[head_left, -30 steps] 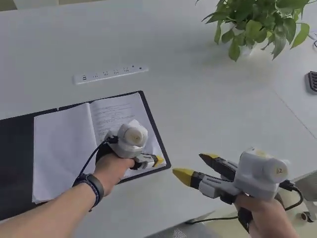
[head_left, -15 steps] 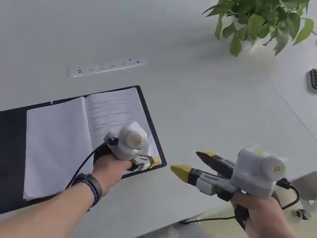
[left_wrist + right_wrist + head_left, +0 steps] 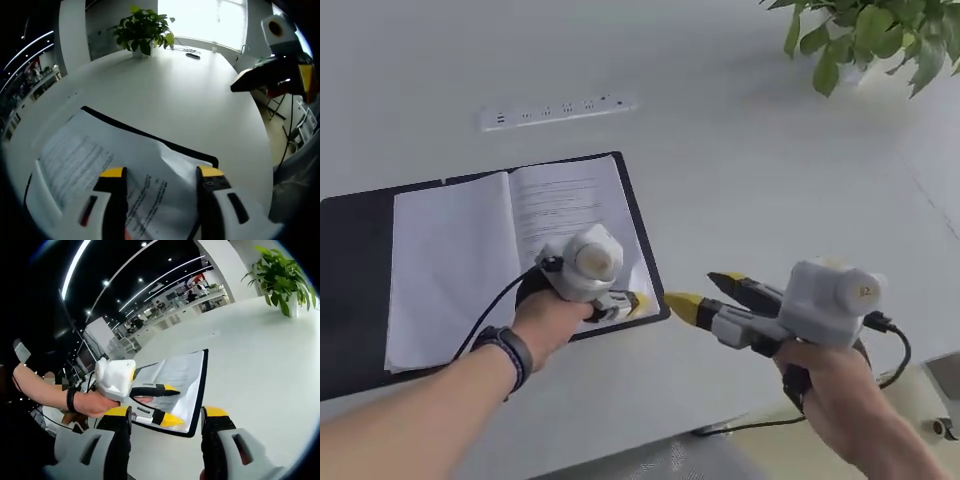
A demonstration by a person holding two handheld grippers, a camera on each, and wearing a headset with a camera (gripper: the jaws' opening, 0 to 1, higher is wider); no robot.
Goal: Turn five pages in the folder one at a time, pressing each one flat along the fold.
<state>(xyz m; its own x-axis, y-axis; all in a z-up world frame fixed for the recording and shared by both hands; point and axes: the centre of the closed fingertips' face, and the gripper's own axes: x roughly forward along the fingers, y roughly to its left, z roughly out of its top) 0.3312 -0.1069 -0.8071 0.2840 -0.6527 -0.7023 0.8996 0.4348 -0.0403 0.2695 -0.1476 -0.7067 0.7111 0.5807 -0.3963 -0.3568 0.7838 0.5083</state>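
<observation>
The folder (image 3: 350, 290) lay open near the tabletop's (image 3: 750, 170) near edge. The left hand-held gripper (image 3: 625, 303), jaws spread, straddled the right page's (image 3: 565, 215) outer corner. The right hand-held gripper (image 3: 705, 292) was spread alongside. The paper was probably light and limp, so grip that corner.

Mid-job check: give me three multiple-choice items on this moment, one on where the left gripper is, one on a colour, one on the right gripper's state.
1. The left gripper hangs over the printed right page at: A its far corner; B its near outer corner; C the fold.
2. The folder cover is: A black; B blue; C red.
3. The right gripper is: A shut on a sheet; B shut, empty; C open, empty.
Key: B, its jaws straddle that corner in the left gripper view; A, a black border frames the sheets; C, its yellow tips stand apart with nothing gripped.
</observation>
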